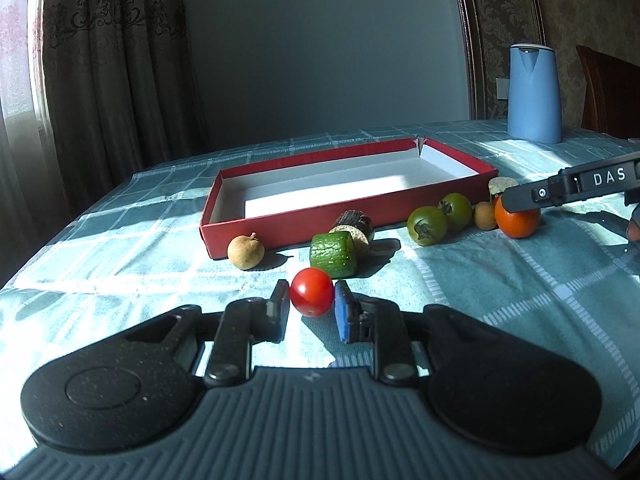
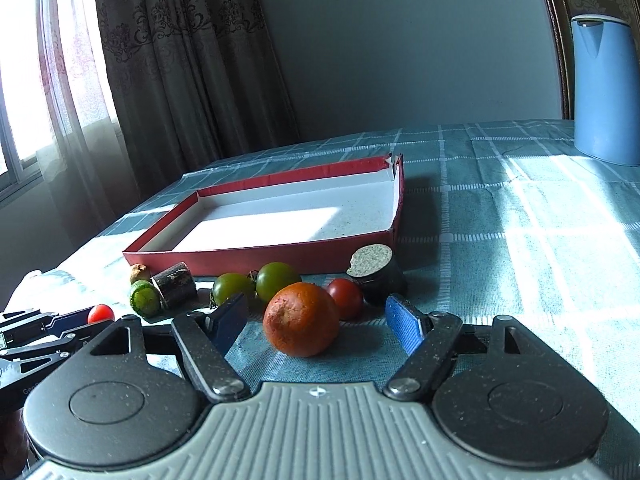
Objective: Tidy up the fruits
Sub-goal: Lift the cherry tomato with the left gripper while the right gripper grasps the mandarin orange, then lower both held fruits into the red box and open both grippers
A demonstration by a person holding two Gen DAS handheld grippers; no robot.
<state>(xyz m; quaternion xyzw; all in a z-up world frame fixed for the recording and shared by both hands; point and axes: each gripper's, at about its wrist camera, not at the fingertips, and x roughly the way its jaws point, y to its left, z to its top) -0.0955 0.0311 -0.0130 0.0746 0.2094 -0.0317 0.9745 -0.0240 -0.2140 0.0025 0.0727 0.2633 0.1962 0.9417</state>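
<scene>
Pads of the left gripper [image 1: 311, 303] pinch a cherry tomato [image 1: 311, 291] on the checked tablecloth [image 1: 500, 300]; the right gripper [image 2: 316, 322] stands wide open around an orange [image 2: 301, 319]; both should lift straight, squeezing lightly, clearing the red tray [image 1: 280, 226]'s near wall before releasing inside.

Tongs hardware, both wrist views

Left tongs [image 1: 311, 305] and right tongs [image 2: 316, 320]: speckled black linkage arms, round black pivot discs, silver rivets, ribbed grey housing, one blue-padded finger each; white "DAS" lettering on right unit's side.
</scene>
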